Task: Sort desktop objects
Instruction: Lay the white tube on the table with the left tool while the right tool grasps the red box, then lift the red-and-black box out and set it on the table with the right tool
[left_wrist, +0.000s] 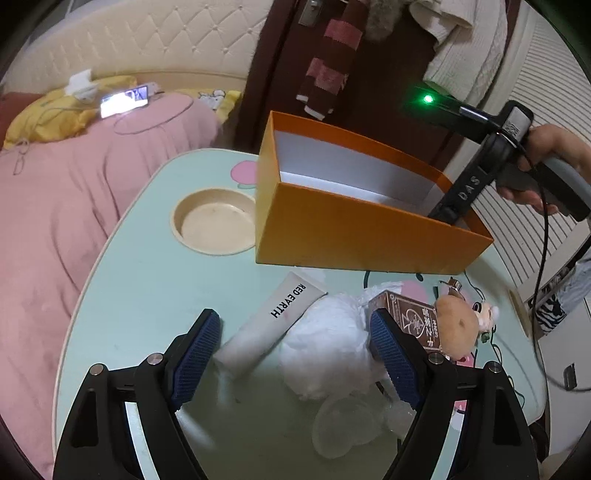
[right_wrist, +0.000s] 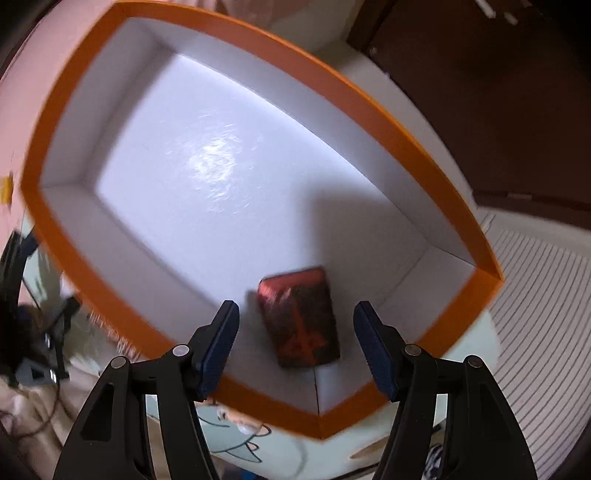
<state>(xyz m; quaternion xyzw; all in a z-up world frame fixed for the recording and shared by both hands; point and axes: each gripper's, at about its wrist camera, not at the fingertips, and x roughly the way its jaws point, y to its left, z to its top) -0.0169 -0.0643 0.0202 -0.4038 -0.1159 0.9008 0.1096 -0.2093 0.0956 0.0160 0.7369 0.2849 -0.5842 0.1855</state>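
Both hand-held grippers spread: left (left_wrist: 295, 354) over tube (left_wrist: 275, 325) and tissue (left_wrist: 328, 347); right (right_wrist: 295, 332) above boxed red case (right_wrist: 299, 317).

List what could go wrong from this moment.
1. The left gripper, open over the white tube and crumpled white plastic, may catch both together.
2. The right gripper, open above the red-black box, hangs near the orange box's wall and could knock it.

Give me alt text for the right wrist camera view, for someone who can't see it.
The open right gripper points down into an orange box with a white inside. A small red and black box lies on its floor below the fingers, gripped by neither. The picture is blurred.
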